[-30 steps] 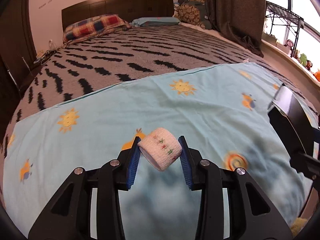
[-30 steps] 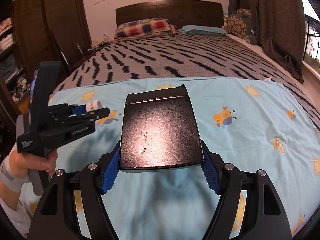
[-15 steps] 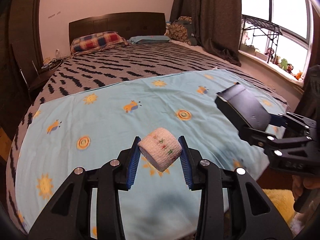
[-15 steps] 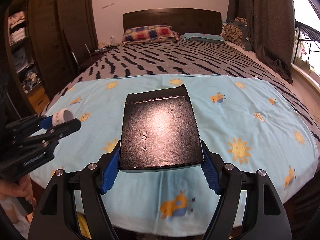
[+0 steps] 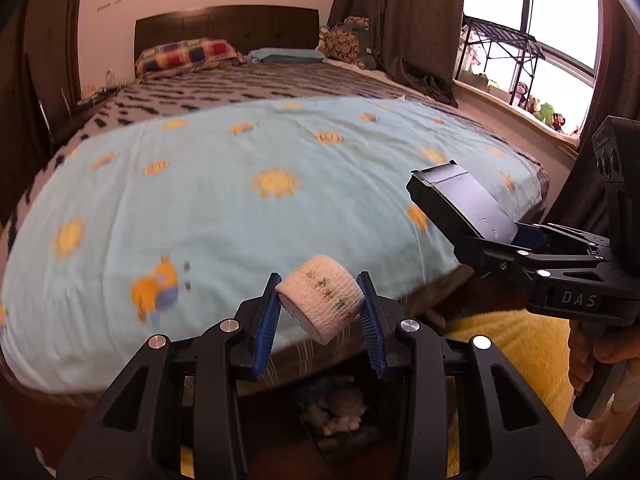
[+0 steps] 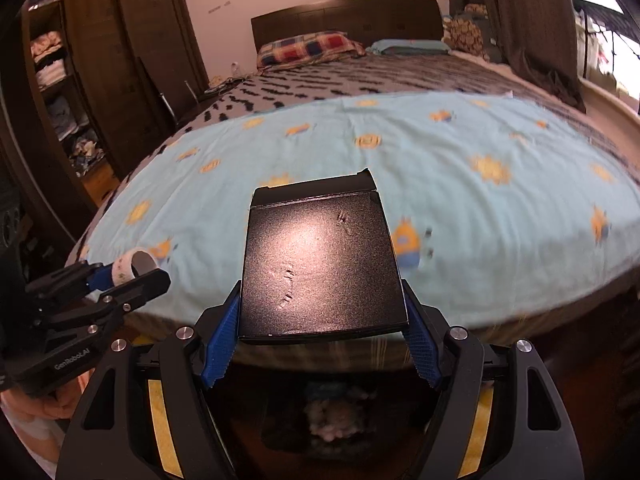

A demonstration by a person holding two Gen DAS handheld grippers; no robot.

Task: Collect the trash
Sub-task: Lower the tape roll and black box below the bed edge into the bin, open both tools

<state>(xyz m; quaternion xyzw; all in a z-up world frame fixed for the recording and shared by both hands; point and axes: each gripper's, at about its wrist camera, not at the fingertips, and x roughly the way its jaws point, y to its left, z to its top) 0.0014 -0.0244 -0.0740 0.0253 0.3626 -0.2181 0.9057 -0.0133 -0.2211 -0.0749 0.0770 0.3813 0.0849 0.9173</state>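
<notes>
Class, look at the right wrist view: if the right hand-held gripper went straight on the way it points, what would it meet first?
Probably the light blue sheet at the foot of the bed. The right hand-held gripper, shut on the black box, points just over that edge; depth is unclear.

1. Left tool [image 5: 320,312]: matte black angular frame, blue ribbed pads [image 5: 266,326], round silver screws; white "GenRoboLAI"-like lettering on its side in the right wrist view.
2. Right tool [image 6: 320,344]: same black frame, blue pads [image 6: 219,340], yellow side strips; white "DAS" marking.
3. Right hand [image 5: 600,360]: bare skin.
</notes>
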